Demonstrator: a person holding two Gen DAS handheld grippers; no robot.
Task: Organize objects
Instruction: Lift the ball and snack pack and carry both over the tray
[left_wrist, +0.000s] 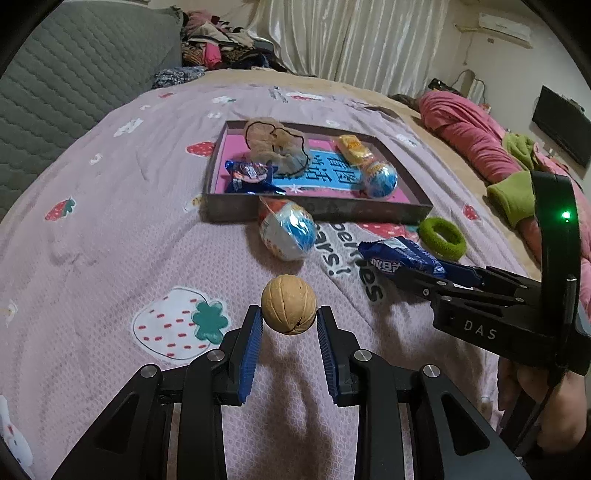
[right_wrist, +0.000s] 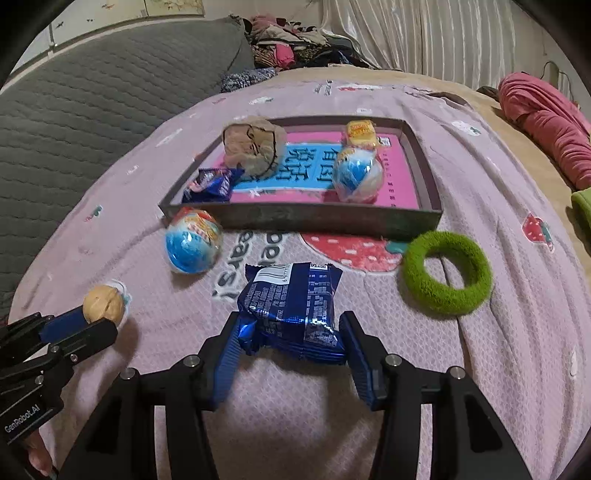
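My left gripper (left_wrist: 289, 314) is shut on a tan walnut (left_wrist: 289, 308), held just above the pink strawberry bedspread. In the right wrist view the walnut (right_wrist: 103, 304) sits at the left gripper's (right_wrist: 98, 317) tips. My right gripper (right_wrist: 290, 325) has its pads against a blue snack packet (right_wrist: 291, 306); seen from the left, that packet (left_wrist: 399, 254) sticks out of the right gripper (left_wrist: 406, 273). Beyond them stands a shallow brown tray (left_wrist: 317, 212) (right_wrist: 303, 218) holding a beige scrunchie, another blue packet, a yellow packet and a blue egg capsule. A second egg capsule (right_wrist: 194, 240) lies at its front wall.
A green fuzzy hair ring (right_wrist: 413, 269) lies right of the packet, near the tray's front corner. A grey quilted headboard (left_wrist: 74, 74) rises on the left. Pink and green clothing (left_wrist: 469, 136) lies along the bed's right edge. A person's hand (left_wrist: 543, 398) holds the right gripper.
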